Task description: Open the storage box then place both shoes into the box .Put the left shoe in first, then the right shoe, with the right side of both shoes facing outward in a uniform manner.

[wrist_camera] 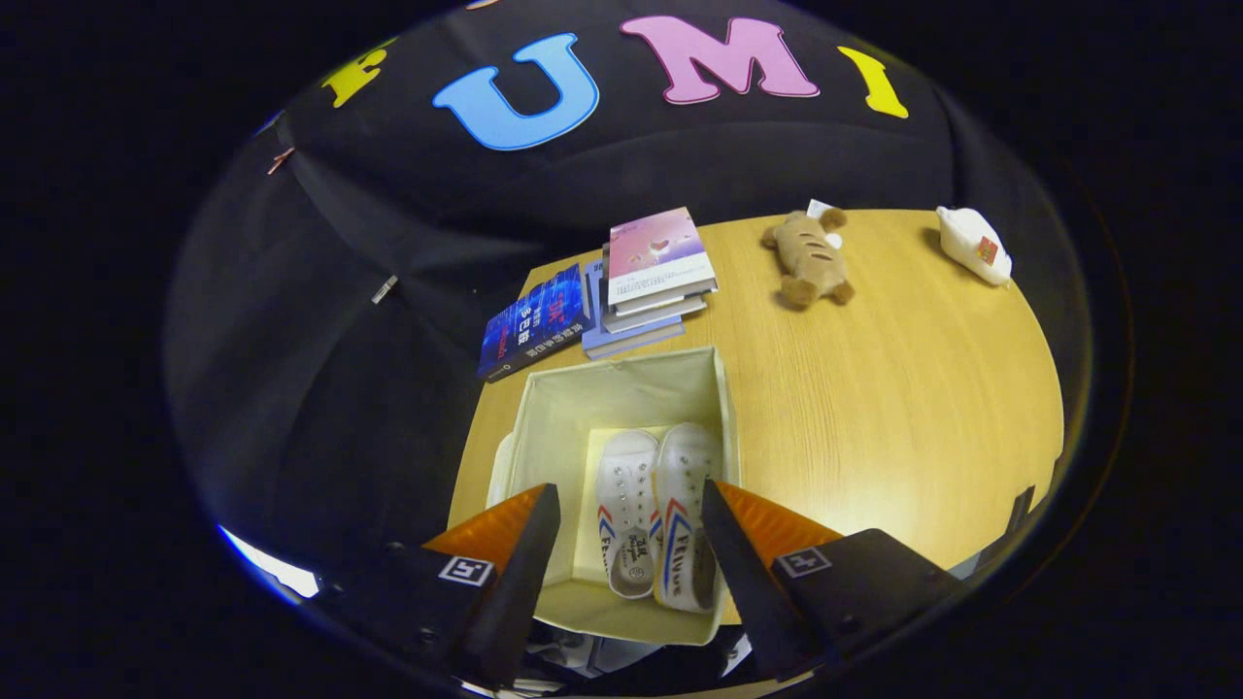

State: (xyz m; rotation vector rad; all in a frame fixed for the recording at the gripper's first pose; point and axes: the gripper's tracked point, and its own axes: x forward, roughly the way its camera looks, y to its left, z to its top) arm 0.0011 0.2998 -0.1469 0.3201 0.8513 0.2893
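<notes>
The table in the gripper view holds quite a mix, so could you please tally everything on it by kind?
Storage box: 1
Shoes, both inside the box: 2
Books, one lying alone and about four in a stack: about 5
Plush toy: 1
White pouch: 1
Total: about 10
The gripper hangs open above the shoes, holding nothing.

My gripper [631,505] hangs above the storage box [554,413], fingers spread wide with nothing between the pads. The box stands open at the table's [874,427] near left part. Inside it, two shoes lie side by side, touching: one shoe [626,510] on the left, the other shoe [685,515] on the right. Beyond the box: a stack of books [655,282], a single book [534,320] to its left. Farther right, a plush toy [808,257]; a pouch [974,245] at the far right corner.
</notes>
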